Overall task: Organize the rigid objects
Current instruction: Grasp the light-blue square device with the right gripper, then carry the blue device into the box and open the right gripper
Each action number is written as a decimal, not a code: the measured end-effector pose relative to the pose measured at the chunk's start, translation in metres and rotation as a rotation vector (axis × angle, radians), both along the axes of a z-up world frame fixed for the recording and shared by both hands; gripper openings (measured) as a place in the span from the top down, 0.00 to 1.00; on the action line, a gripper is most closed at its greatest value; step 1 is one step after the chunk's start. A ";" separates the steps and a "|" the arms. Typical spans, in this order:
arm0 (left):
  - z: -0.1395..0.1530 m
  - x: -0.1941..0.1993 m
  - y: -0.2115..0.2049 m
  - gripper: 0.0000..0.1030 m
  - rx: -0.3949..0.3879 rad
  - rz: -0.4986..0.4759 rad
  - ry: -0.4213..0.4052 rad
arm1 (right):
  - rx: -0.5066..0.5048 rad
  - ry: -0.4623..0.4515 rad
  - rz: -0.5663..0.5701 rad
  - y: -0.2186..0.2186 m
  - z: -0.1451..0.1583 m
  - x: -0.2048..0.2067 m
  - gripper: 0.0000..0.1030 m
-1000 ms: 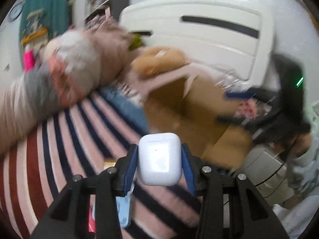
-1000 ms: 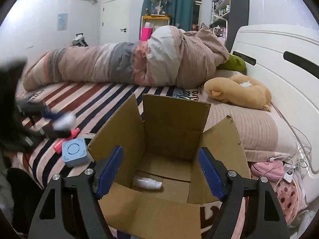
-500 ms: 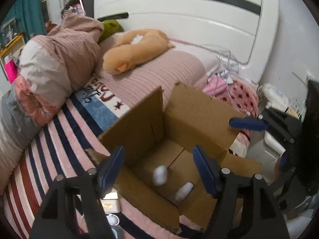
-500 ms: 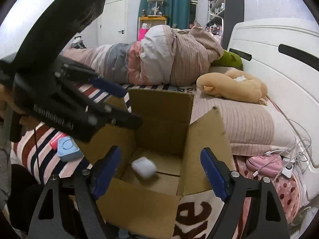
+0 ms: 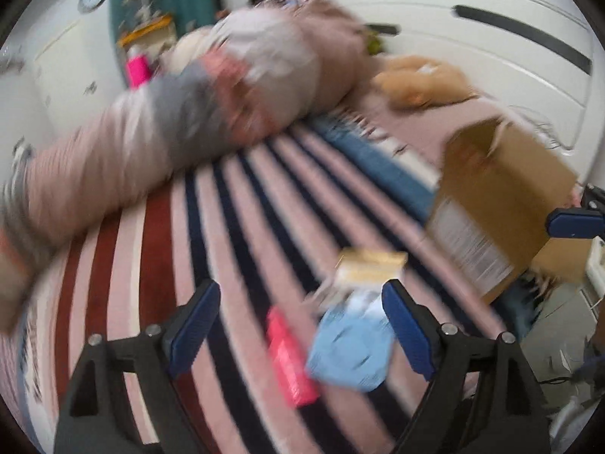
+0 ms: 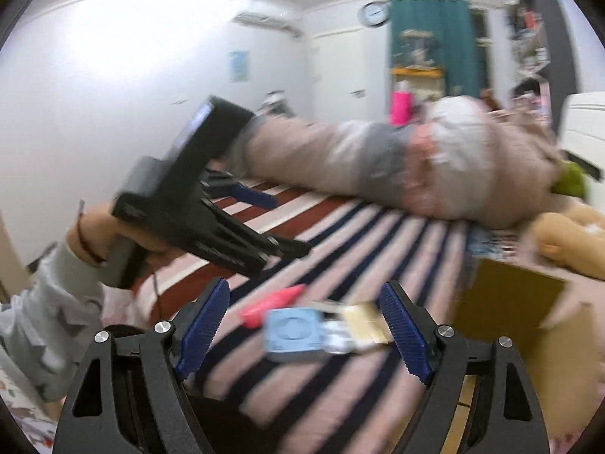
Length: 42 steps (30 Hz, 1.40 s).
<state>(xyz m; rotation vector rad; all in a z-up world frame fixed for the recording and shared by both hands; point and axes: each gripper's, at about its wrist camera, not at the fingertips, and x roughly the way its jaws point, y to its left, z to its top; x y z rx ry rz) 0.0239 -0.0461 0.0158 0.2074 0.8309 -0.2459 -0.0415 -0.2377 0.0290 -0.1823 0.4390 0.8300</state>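
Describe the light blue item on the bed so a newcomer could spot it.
On the striped bedspread, left of the cardboard box, three small items cluster. The light blue square device lies between a pink-red bar and a cream-yellow pack; only it is blue.

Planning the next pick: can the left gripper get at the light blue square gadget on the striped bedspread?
Probably yes. The left gripper is open and empty, the blue gadget lies just ahead with nothing over it, though the pink item lies close beside.

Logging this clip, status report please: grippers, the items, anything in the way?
Left gripper and right gripper: jaws open, empty. Blue square item, red item, tan item loose on striped bedspread; cardboard box alongside. Nothing blocking.
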 end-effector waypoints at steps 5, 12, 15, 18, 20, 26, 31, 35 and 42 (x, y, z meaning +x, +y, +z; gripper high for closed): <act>-0.053 -0.009 0.029 0.17 -0.102 0.012 0.059 | -0.065 0.087 0.083 0.048 -0.050 0.025 0.04; -0.064 -0.013 0.040 0.17 -0.189 -0.014 0.022 | -0.225 0.108 0.081 0.083 -0.132 0.074 0.00; -0.067 -0.007 0.046 0.17 -0.260 -0.014 0.046 | -0.249 0.136 0.097 0.093 -0.145 0.092 0.00; -0.072 -0.003 0.042 0.17 -0.227 -0.006 0.062 | -0.288 0.151 0.100 0.097 -0.150 0.094 0.25; -0.074 -0.002 0.040 0.17 -0.215 -0.004 0.069 | -0.285 0.174 0.084 0.089 -0.146 0.086 0.25; -0.071 -0.005 0.035 0.17 -0.296 -0.073 0.089 | -0.317 0.206 0.118 0.082 -0.147 0.070 0.24; -0.068 -0.007 0.029 0.17 -0.346 -0.125 0.117 | -0.369 0.135 0.070 0.095 -0.151 0.066 0.25; -0.055 -0.013 0.033 0.17 -0.485 -0.184 0.122 | -0.259 -0.067 0.015 0.082 -0.114 0.038 0.25; 0.001 -0.026 0.021 0.48 -0.607 -0.297 0.063 | -0.171 -0.299 0.019 0.074 -0.056 0.001 0.25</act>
